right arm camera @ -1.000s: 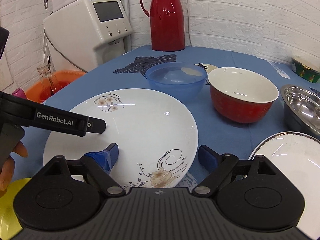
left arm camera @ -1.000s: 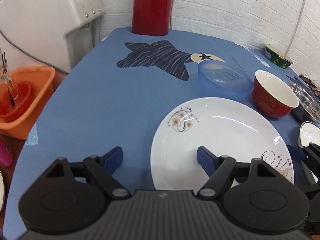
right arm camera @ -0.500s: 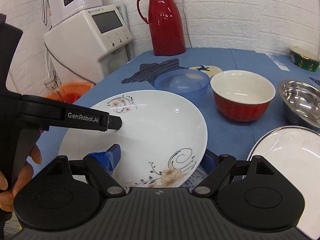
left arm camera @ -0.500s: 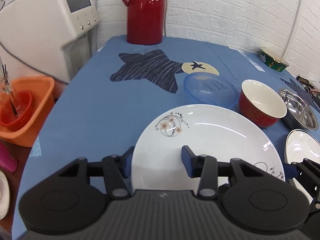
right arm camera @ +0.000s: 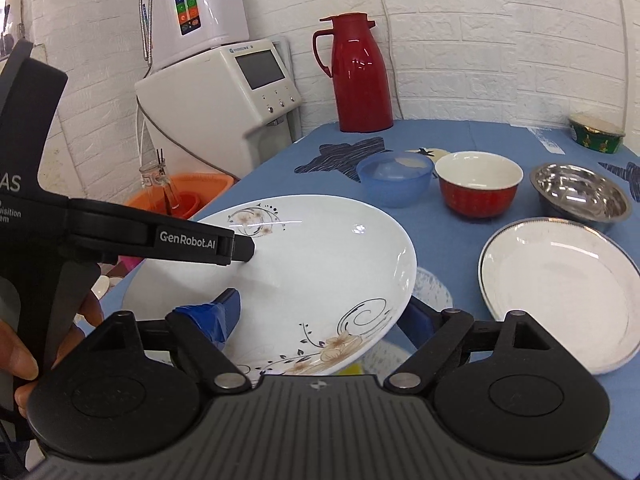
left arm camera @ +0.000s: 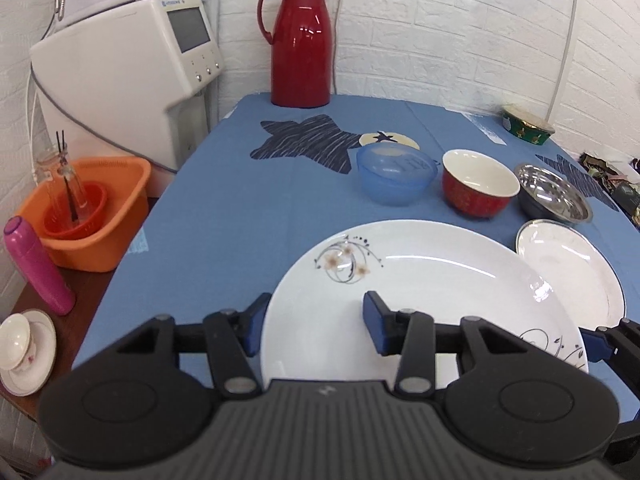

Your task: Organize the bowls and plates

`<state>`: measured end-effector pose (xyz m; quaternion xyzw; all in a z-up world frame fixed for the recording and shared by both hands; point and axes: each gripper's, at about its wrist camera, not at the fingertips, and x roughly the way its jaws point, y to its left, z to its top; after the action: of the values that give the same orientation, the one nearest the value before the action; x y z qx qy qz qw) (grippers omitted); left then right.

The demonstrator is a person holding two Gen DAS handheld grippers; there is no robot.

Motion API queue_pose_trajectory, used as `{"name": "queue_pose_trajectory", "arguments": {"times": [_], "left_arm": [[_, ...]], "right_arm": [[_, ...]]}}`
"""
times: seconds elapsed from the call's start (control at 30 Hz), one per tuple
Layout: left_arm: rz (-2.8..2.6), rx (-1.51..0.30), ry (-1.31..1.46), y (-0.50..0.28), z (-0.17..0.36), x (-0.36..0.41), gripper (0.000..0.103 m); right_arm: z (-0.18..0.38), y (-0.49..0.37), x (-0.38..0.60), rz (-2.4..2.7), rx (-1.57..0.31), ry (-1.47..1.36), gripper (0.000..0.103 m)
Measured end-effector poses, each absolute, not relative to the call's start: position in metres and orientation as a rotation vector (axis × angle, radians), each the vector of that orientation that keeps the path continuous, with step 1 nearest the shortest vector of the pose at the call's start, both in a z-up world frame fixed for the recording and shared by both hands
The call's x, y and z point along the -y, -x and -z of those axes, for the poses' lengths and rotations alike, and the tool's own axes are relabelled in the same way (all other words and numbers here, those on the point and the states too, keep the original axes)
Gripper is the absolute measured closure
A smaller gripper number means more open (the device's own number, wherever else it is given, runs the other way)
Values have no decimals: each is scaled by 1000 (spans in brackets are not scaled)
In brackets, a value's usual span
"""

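A large white plate with flower prints (left arm camera: 432,300) (right arm camera: 320,264) hangs tilted above the blue table (left arm camera: 240,200). My left gripper (left arm camera: 316,328) is shut on its near left rim, one finger outside the rim and one inside. In the right wrist view that gripper's finger (right arm camera: 192,240) lies over the plate. My right gripper (right arm camera: 320,316) stands open astride the plate's right rim, left finger above it and right finger beneath it. Behind stand a blue bowl (left arm camera: 394,176), a red bowl (left arm camera: 480,188) and a steel bowl (left arm camera: 554,196). A silver-rimmed white plate (right arm camera: 560,292) lies to the right.
A red thermos (left arm camera: 300,44) and a green tin (left arm camera: 528,124) stand at the table's back. A white water machine (left arm camera: 120,80), an orange basin (left arm camera: 92,216), a pink bottle (left arm camera: 38,268) and a cup on a saucer (left arm camera: 24,344) are off the left edge.
My left gripper narrowed onto the floral plate's rim. Both grippers rose and drew back, and the plate came up off the table, tilted. The right gripper's fingers kept their spacing.
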<state>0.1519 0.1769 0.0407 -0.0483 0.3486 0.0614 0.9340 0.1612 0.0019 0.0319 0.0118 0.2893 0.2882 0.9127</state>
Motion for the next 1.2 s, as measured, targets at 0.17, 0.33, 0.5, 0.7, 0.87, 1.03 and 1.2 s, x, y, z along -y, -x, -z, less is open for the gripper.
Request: {"name": "queue_pose_trajectory", "arguments": {"times": [0.17,0.33,0.5,0.7,0.87,1.03,1.2], "left_arm": [[-150,-717,73,-107,-26,-166,59],[-181,-715,31,-90,-4,-163,59],[-180,-677,-1,-83,3,-161,54],[-158,-633,11,-80,-5,-161,39],[-165,-633,44,-83,-12,-165,38],[-132,-647,70,-84,-20,-163,36],[-77,-670,45,-97,-26,-145,33]], "right_arm": [[-20,-129,3,-601,-628,-43,31],[-4,-121,-2,-612,-656,-19,31],[-3,-114,-8,-631,-623,28,31],[-4,-109,-5,-597,-592,33,31],[-13,-105,-7,-640,-536,63,32],[-22,-111,12,-601,-514,44,32],[-26,-127,63,-490,-548,-19,32]]}}
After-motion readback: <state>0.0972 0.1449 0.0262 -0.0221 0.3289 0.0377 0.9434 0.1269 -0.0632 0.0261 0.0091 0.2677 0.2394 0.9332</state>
